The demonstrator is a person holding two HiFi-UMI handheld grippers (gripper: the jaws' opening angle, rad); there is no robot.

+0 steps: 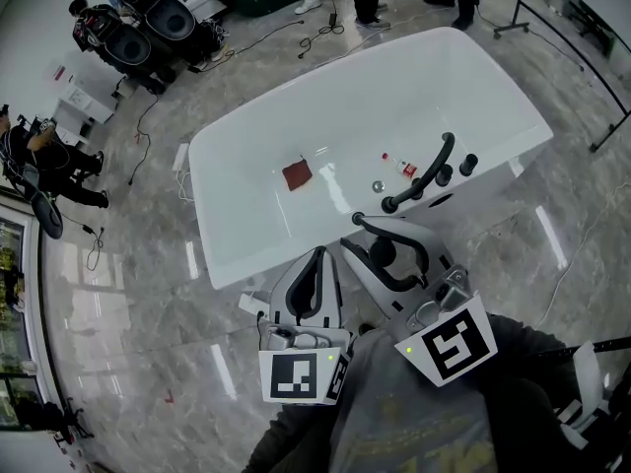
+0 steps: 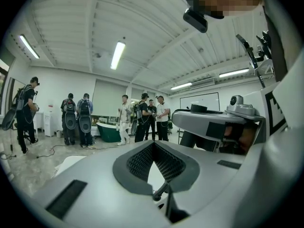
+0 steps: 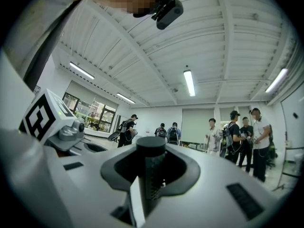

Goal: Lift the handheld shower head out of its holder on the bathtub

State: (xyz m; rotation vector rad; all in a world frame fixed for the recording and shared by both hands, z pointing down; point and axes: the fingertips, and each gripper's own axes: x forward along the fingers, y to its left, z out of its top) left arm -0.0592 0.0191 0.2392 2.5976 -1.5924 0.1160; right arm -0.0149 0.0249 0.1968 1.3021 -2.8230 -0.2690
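In the head view the white bathtub lies ahead, with a black curved faucet and two black knobs on its right rim. My right gripper is held just off the near rim, shut on the black handheld shower head. In the right gripper view that shower head stands upright as a round black cylinder between the mesh pads. The left gripper hovers beside it on the left, its tips together and nothing in them. Its dark pads form a V in the left gripper view.
Inside the tub lie a dark red square, a small bottle and the drain. Cables trail over the marble floor on the left. Several people stand by a green tub across the room.
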